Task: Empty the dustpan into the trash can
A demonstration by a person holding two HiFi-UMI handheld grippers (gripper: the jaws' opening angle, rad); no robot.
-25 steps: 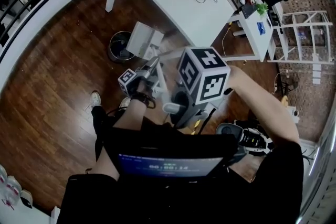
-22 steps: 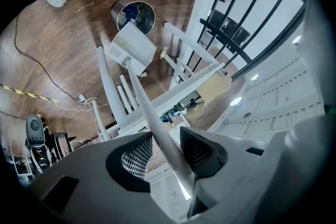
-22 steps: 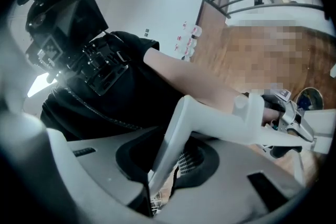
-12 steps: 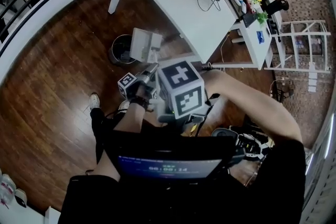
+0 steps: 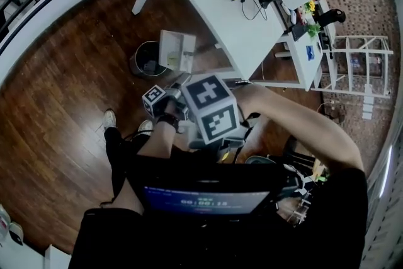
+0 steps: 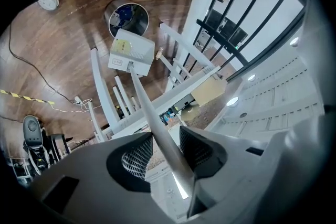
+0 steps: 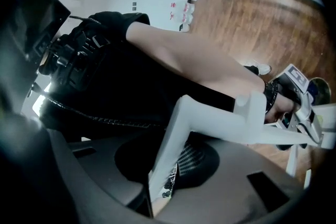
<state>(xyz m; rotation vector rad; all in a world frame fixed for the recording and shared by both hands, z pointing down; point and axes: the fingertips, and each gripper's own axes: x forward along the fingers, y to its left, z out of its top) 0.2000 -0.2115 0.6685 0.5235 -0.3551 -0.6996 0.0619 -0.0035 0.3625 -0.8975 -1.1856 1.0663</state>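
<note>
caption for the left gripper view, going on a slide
Left gripper clamped on the long dustpan handle, the dustpan held out by the trash can

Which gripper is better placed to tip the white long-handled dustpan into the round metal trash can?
Left, probably: the left gripper clamps the long handle of the white dustpan, which hangs beside the round metal trash can. The right gripper holds the handle's bent end.

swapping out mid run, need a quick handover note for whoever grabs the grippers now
Left gripper: shut on the dustpan's long handle.
Right gripper: shut on the handle's white upper end.
Dustpan sits right beside the trash can, at its rim.
Done: pan brought to the can.
Left: tip it in. Whether anything has dumped yet, cannot tell.
</note>
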